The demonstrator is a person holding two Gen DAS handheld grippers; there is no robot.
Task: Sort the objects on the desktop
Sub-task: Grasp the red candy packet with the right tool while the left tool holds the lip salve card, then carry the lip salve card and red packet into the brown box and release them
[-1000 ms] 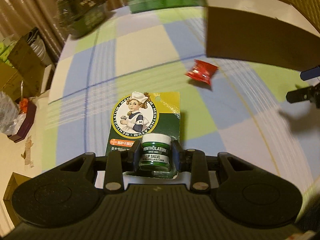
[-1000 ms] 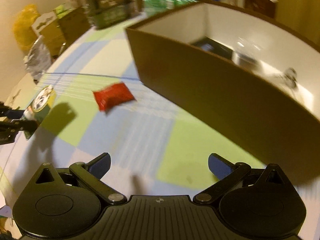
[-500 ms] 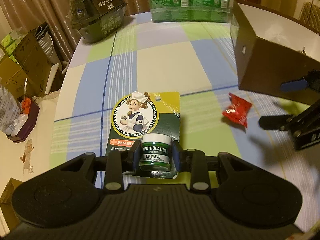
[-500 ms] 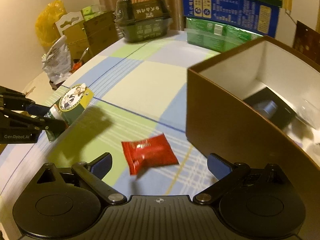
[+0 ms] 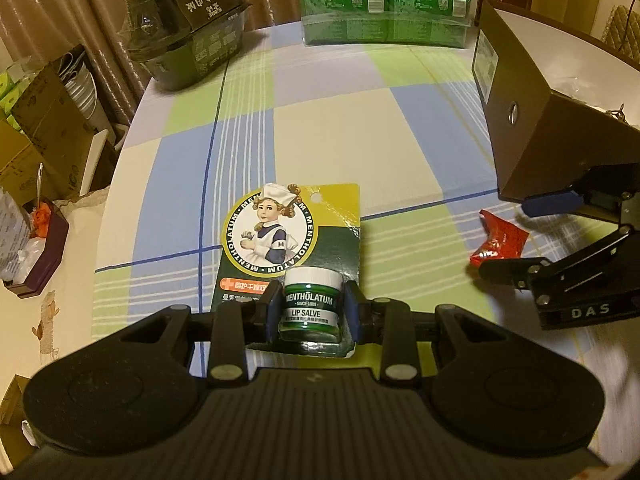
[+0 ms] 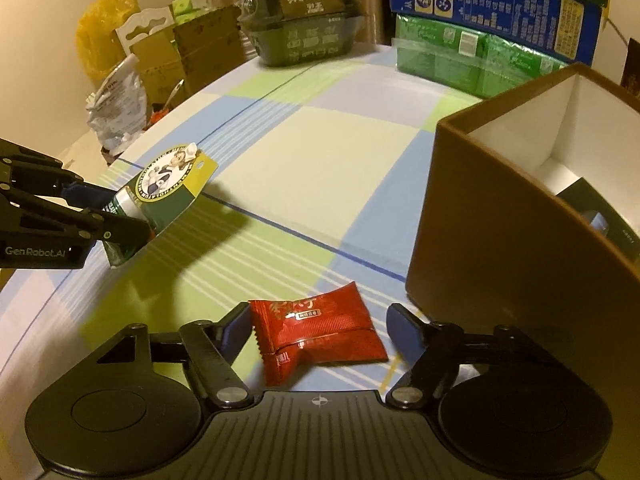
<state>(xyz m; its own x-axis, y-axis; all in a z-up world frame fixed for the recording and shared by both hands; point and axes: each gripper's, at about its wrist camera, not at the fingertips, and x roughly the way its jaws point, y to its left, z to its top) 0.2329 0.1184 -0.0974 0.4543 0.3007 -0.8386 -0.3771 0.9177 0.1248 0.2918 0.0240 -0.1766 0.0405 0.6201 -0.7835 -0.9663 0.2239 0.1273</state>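
Best done by lowering the right claw (image 6: 316,330) squarely, so both pads meet the short ends of the crinkled red foil snack packet (image 6: 316,336) together, then lifting only once the foil is pinched firm. Closing now, jaws at middling width, packet lying between them on the checked cloth surface (image 6: 320,148), left pad almost at its edge, right pad a little apart. Packet flat, near the right view's bottom, just left of the tall brown cardboard box (image 6: 480,220). Further left, left claw (image 5: 311,312) narrow, clamped on the small green lip-salve jar on its green and yellow blister card (image 5: 296,248), held above the cloth. Beyond, stacked green and blue cartons (image 6: 472,60).
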